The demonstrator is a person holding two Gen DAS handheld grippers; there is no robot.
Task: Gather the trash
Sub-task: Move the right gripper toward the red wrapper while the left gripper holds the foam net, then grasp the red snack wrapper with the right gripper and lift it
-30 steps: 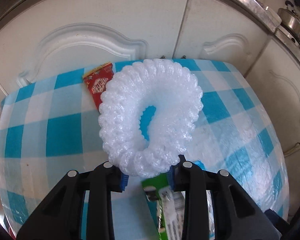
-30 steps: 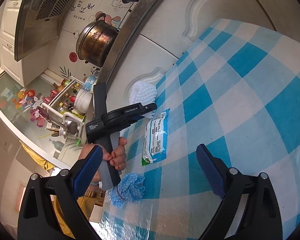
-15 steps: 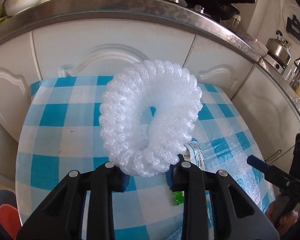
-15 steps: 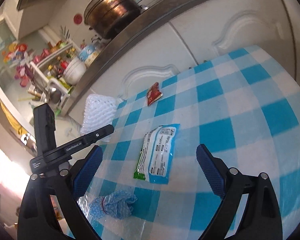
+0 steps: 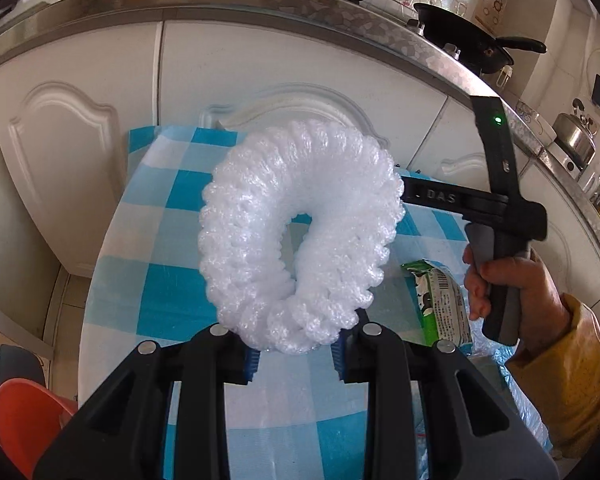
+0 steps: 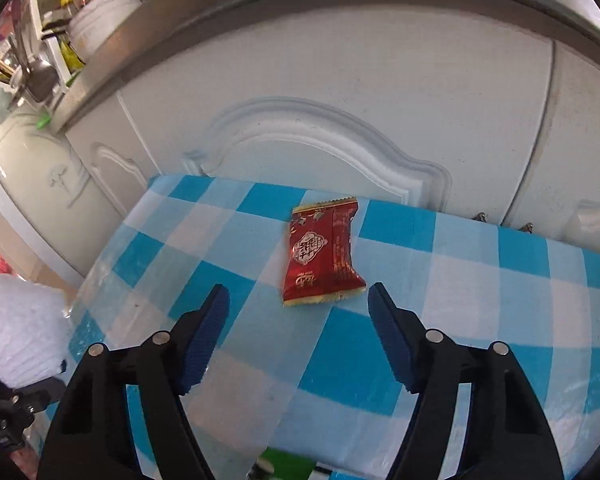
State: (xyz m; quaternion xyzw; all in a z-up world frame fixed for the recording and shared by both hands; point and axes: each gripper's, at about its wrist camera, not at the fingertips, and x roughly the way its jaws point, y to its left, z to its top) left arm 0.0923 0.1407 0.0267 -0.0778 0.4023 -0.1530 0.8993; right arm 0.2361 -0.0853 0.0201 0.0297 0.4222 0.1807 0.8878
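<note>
My left gripper (image 5: 296, 354) is shut on a white foam net ring (image 5: 300, 236) and holds it up above the blue-and-white checked table (image 5: 160, 308). The ring also shows at the left edge of the right wrist view (image 6: 24, 328). My right gripper (image 6: 298, 304) is open, its pads on either side of a red snack wrapper (image 6: 323, 256) lying flat on the table (image 6: 479, 280). In the left wrist view a hand holds the right gripper's handle (image 5: 499, 216). A green-and-white wrapper (image 5: 439, 300) lies below that handle.
White cabinet doors (image 6: 319, 120) stand right behind the table, under a steel counter with a pot and pan (image 5: 459, 36). An orange bin (image 5: 24, 412) sits on the floor at lower left. Crumpled clear plastic (image 5: 495, 352) lies at the table's right.
My left gripper has drawn back and swung left with the foam ring. My right gripper has moved forward to the red wrapper, which now lies between its pads.
</note>
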